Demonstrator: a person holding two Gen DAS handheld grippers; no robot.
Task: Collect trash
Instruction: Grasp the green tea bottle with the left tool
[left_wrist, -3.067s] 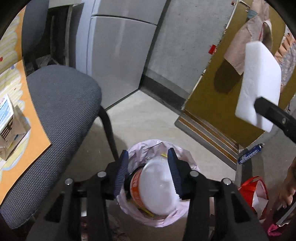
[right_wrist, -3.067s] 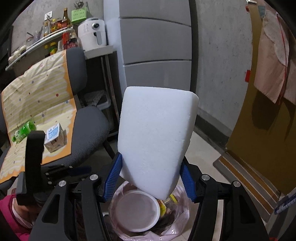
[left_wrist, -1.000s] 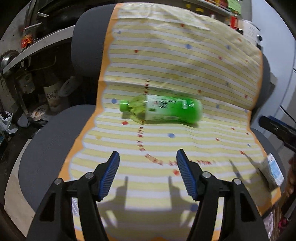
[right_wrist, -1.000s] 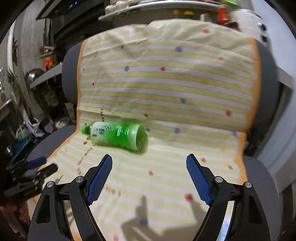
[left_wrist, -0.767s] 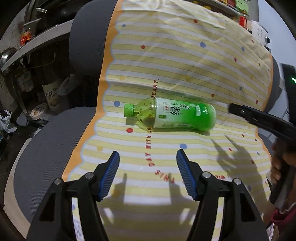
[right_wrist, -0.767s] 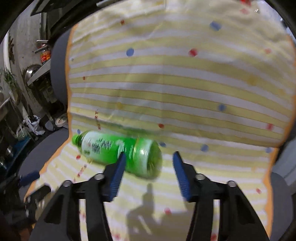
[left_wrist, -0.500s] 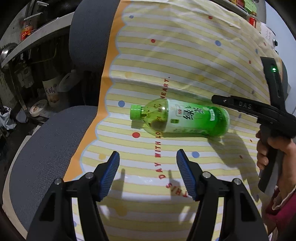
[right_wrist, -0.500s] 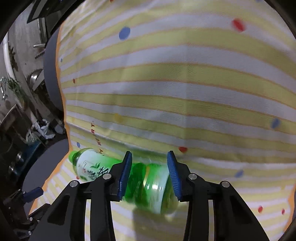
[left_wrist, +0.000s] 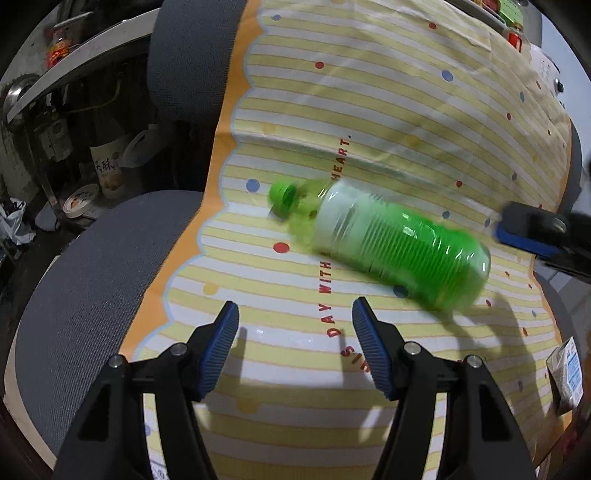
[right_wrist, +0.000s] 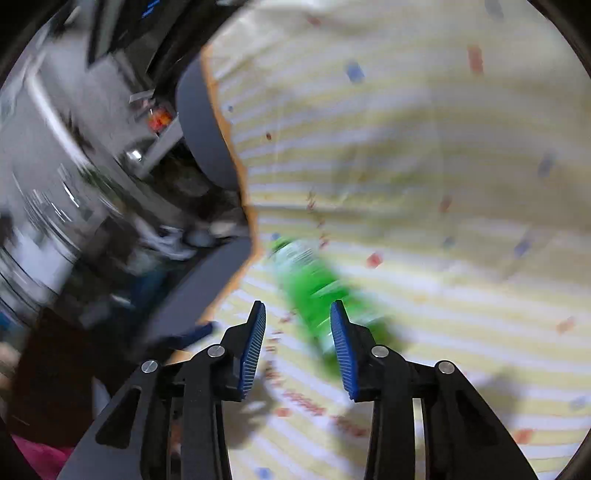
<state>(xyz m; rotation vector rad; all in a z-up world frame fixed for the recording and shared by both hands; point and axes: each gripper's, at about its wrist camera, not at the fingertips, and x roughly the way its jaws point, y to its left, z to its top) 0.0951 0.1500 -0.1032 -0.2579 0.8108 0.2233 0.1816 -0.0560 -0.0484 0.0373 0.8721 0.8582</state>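
Green bottle (left_wrist: 391, 247) lies between the narrowed right gripper (right_wrist: 298, 343) fingers (left gripper (left_wrist: 295, 339) wide, empty).

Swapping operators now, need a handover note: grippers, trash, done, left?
Left hand-held gripper: open, empty, over the yellow striped cloth on the grey chair.
Right hand-held gripper: jaws at the green plastic bottle's base end; blur hides any grip.
Small white-and-blue carton sits at the cloth's right edge.
Done: nothing visible.
Left: bin both; no bin in view.
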